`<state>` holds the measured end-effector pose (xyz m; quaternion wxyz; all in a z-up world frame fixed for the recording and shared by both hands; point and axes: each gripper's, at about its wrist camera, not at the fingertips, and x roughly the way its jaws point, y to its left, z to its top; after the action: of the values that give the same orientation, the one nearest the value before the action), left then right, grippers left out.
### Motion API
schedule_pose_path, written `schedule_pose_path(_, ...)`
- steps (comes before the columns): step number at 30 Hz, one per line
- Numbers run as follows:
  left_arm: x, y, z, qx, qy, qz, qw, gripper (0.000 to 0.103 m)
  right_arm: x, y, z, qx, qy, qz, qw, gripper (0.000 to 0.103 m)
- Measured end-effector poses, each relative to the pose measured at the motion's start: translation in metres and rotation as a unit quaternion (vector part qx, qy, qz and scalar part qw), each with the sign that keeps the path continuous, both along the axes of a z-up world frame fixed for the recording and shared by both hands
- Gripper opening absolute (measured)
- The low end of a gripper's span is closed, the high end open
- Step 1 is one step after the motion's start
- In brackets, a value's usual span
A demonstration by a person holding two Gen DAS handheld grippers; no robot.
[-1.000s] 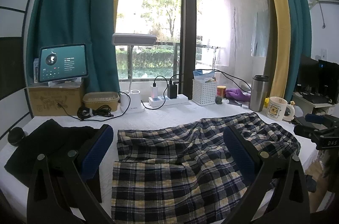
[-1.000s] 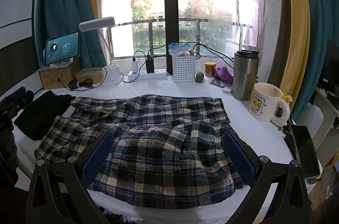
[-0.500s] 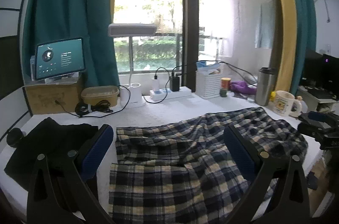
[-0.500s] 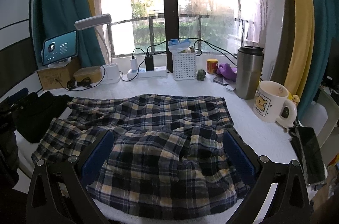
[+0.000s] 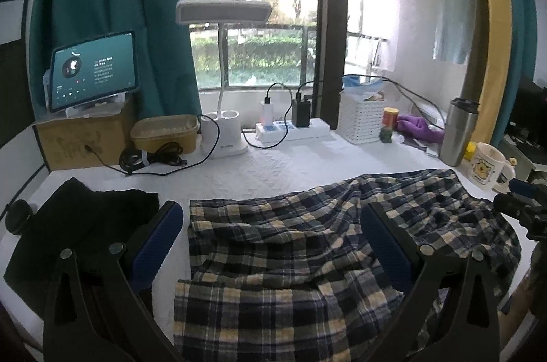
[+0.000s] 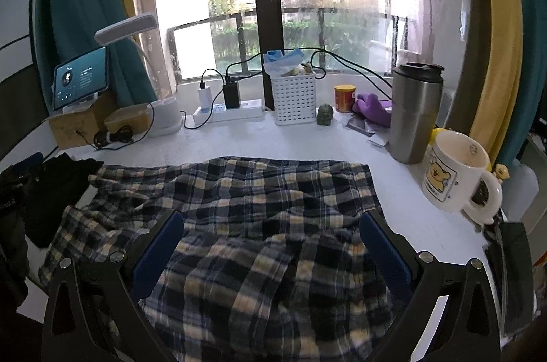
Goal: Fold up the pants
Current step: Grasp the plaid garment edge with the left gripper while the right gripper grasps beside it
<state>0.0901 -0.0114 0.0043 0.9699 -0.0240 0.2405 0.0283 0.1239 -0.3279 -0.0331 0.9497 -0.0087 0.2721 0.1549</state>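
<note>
Up close, the left gripper [image 5: 273,245] hangs above the near part of the plaid pants [image 5: 307,259] with its blue-padded fingers [image 5: 155,245] spread wide apart and nothing between them; the left pad sits over the edge of a black garment [image 5: 78,225], the right pad over the crumpled middle of the plaid cloth. The right gripper [image 6: 273,249] is likewise spread wide with nothing held, both its fingers [image 6: 384,254] hovering over the pants [image 6: 259,225], and whether either tool touches the fabric cannot be told. The pants lie rumpled across the white-covered table [image 5: 273,170], one squared end near the left camera and the rest running off toward the right edge. In the left view the other tool's dark body [image 5: 523,208] shows at the right side, just beyond the cloth. Beside the pants on the right stand a white cartoon mug [image 6: 454,173] and a steel tumbler [image 6: 415,112], close together but clear of the fabric, and a dark phone [image 6: 509,273] lies at the table's right edge. Further back along the window sit a white basket [image 6: 294,98], a power strip [image 6: 227,114] with chargers plugged in, a white desk lamp [image 5: 222,13], a tan lidded container [image 5: 165,132], and a lit tablet [image 5: 94,69] propped on a cardboard box [image 5: 82,139] against the teal curtain [image 5: 112,2].
</note>
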Motion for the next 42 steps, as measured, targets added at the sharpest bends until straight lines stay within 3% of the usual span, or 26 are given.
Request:
schedule_pose_path(9,0.037,0.009,-0.007,0.006,0.034,0.011,0.9993,0.102,0.045,-0.005,-0.001,-0.004,0.016,-0.004,1.0,0.103)
schedule_pose_path(18,0.089,0.055,-0.034,0.033,0.1,0.034,0.9939,0.102,0.106,-0.036,-0.01,-0.017,0.042,-0.041,0.998,0.103)
schedule_pose_path(22,0.114,0.07,-0.057,0.033,0.145,0.013,0.9888,0.101,0.139,-0.046,-0.018,-0.005,0.078,-0.025,0.997,0.103)
schedule_pose_path(31,0.142,0.073,-0.087,0.027,0.203,-0.05,0.9776,0.083,0.186,-0.061,-0.039,-0.018,0.127,-0.02,0.992,0.103)
schedule_pose_path(34,0.147,0.073,-0.098,0.024,0.225,-0.064,0.9719,0.063,0.199,-0.062,-0.052,-0.024,0.15,-0.019,0.988,0.101)
schedule_pose_path(36,0.147,0.071,-0.102,0.016,0.23,-0.071,0.9704,0.046,0.203,-0.058,-0.061,-0.029,0.162,-0.012,0.986,0.082)
schedule_pose_path(38,0.146,0.069,-0.104,0.007,0.229,-0.075,0.9705,0.034,0.204,-0.053,-0.069,-0.028,0.174,0.003,0.984,0.079)
schedule_pose_path(39,0.144,0.067,-0.103,0.01,0.223,-0.075,0.9718,0.022,0.204,-0.05,-0.073,-0.028,0.177,0.012,0.984,0.064)
schedule_pose_path(42,0.144,0.066,-0.102,0.021,0.214,-0.063,0.9746,0.004,0.203,-0.046,-0.08,-0.032,0.174,0.015,0.984,0.044)
